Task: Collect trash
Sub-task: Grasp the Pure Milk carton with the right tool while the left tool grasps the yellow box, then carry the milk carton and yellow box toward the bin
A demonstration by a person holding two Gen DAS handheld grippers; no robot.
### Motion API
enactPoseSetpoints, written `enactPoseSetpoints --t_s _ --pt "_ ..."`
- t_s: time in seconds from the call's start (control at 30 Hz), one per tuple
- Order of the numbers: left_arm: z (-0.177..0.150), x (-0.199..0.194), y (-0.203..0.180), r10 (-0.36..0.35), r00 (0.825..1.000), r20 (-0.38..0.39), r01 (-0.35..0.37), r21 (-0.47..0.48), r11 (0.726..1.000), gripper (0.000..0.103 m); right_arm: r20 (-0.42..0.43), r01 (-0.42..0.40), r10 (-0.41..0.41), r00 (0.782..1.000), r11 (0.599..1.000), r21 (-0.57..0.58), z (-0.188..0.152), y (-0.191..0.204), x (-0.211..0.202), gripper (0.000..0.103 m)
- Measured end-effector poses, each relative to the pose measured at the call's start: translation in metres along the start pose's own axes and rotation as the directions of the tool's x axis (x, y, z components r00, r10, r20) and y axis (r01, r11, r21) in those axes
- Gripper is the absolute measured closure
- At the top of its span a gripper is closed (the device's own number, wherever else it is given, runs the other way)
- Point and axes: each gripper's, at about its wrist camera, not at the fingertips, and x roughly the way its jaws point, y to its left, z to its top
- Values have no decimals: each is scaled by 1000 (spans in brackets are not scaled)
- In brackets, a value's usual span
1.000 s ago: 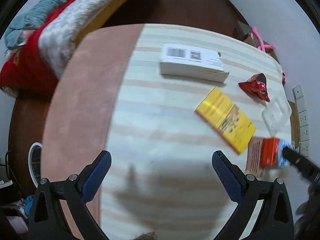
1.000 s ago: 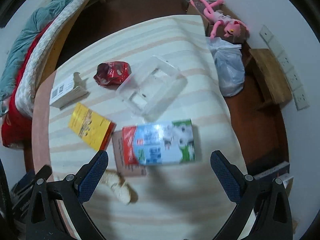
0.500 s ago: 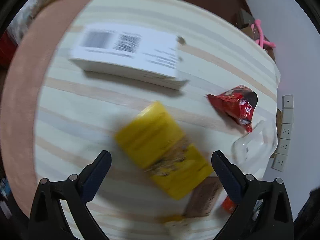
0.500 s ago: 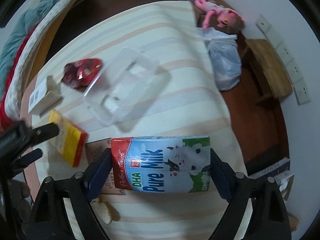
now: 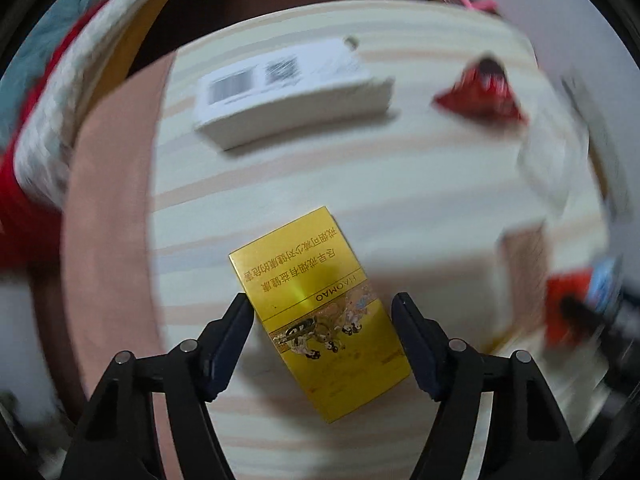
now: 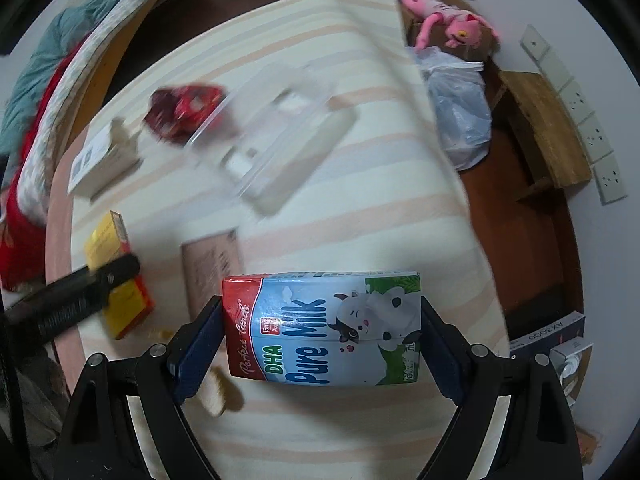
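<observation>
Both tools at trash.
My right tool (image 6: pixel 320 320) clamps the carton (image 6: pixel 322 328); left tool (image 5: pixel 322 320), open, straddles the skewed yellow box (image 5: pixel 320 316), which may twist out.

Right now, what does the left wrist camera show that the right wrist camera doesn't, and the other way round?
Only the left wrist view shows the left gripper from behind, its fingers either side of the flat yellow cigarette box with gaps.

Only the right wrist view shows the right gripper pressed against both ends of the blue and white milk carton, plus the pink plush toy and white plastic bag.

Both show the striped table, white barcoded box, red snack wrapper and yellow box.
</observation>
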Motion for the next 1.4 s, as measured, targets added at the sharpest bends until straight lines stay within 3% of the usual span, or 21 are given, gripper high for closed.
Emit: enactPoseSetpoints --t_s 0.07,0.13,0.2,0.23,0.37,0.43,0.5,0.57,0.7,0.8,0.97,1.23,1.4 --pt "-14 1 15 -5 1000 -19 5 12 1000 34 -14 -16 16 1000 1000 -24 -3 10 1 11" --pt "-21 7 27 -49 997 -55 47 -36 998 32 -24 2 -3 1000 999 -52 -5 20 3 10" --pt "-26 8 40 -114 993 -43 108 -113 988 33 -33 -22 20 999 998 -62 -5 26 5 0" --pt "-27 7 41 -120 992 -27 116 -127 985 33 -35 -25 23 999 998 -60 -6 28 5 0" --pt "-35 5 36 -88 996 11 88 -166 982 33 -23 30 -33 999 994 -105 -9 39 3 0" --pt "-39 1 33 -77 996 37 83 -181 980 43 -19 58 -61 998 992 -108 -11 43 4 0" --pt "-57 -5 39 -61 997 44 68 -187 980 43 -19 79 -80 997 994 -74 -11 39 6 0" --pt "-61 -6 36 -54 997 54 64 -202 977 44 -6 86 -87 996 995 -57 -12 37 5 11" --pt "-82 -24 46 5 994 109 17 -198 980 44 36 76 -75 997 996 -45 -20 37 -7 11" --pt "-91 -45 42 11 987 163 22 -202 979 45 84 75 -70 994 996 -52 -25 37 -24 11" --pt "-107 -99 42 74 955 289 -25 -171 985 45 175 49 -32 984 995 -90 -46 51 -59 12" --pt "-132 -159 100 45 903 428 55 -217 975 45 237 -86 121 964 984 -154 -90 91 -117 12" --pt "-162 -196 142 58 860 507 90 -263 961 46 252 -157 211 944 964 -216 -113 133 -147 12"
